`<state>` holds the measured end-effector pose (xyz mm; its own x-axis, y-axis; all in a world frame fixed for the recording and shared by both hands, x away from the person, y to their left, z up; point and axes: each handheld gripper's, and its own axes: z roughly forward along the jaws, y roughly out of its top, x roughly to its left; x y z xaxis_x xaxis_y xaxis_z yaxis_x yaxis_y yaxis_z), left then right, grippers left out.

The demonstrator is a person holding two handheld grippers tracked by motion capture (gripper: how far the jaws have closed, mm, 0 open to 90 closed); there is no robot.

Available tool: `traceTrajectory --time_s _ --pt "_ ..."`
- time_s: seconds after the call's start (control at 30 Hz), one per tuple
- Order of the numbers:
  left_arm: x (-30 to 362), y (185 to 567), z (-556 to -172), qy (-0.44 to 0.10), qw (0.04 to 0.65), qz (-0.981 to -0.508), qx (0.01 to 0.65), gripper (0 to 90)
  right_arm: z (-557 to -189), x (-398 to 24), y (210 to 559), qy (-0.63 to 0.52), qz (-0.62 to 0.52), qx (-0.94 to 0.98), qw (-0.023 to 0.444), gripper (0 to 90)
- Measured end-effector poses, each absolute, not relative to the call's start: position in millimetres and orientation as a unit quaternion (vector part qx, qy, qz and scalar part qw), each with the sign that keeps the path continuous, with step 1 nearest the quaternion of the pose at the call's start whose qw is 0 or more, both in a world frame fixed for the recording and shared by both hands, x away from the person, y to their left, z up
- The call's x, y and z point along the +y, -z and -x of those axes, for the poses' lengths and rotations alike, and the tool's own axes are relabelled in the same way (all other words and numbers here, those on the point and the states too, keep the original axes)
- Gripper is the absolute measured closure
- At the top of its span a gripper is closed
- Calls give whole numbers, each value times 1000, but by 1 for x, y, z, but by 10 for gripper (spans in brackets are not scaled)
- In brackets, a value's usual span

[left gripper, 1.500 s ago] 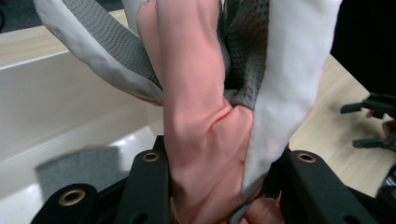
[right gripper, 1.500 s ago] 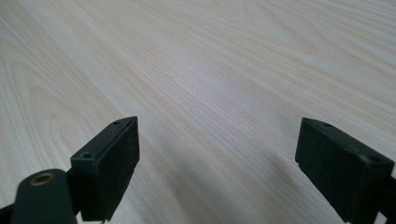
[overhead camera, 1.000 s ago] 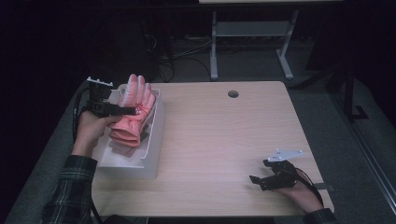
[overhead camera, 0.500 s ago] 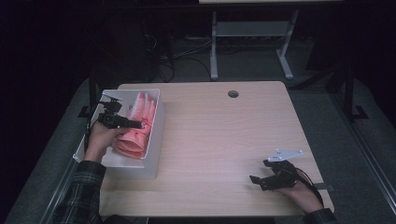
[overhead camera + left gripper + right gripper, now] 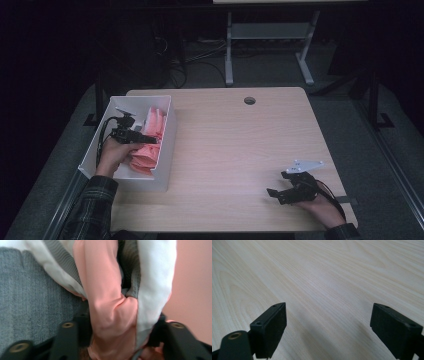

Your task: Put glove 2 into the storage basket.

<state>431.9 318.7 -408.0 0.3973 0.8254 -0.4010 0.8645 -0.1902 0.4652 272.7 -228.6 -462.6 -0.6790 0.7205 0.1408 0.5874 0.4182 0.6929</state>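
A bundle of pink cloth (image 5: 150,131) with white and grey parts lies in a white bin (image 5: 168,145) at the table's left edge. My left gripper (image 5: 149,139) reaches into the bin over the bundle. In the left gripper view the pink fold (image 5: 105,290) sits between the jaws of my left gripper (image 5: 120,332). These jaws have just been opening and now stand apart, loose around the cloth. My right gripper (image 5: 275,194) rests low over the table near the front right corner. It is open, with only bare wood between its fingers (image 5: 328,327).
The light wooden table (image 5: 235,145) has a round cable hole (image 5: 249,100) near its far edge. The bin overhangs the table's left side. Grey knitted fabric (image 5: 30,297) lies beside the pink fold. A metal frame (image 5: 270,45) stands on the dark floor behind.
My left hand has come down with the pink bundle from above the bin into it, and its jaws have spread. The right hand has stayed still.
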Motion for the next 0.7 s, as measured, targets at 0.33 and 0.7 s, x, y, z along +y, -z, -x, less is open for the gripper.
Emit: traceTrajectory --time_s 0.33,0.7 --pt "327 383 -426 -9 332 -773 540 176 -274 -231 464 -376 -387 837 88 135" --pt "334 346 -415 -52 355 -776 518 174 -273 -229 463 -373 -386 839 88 135"
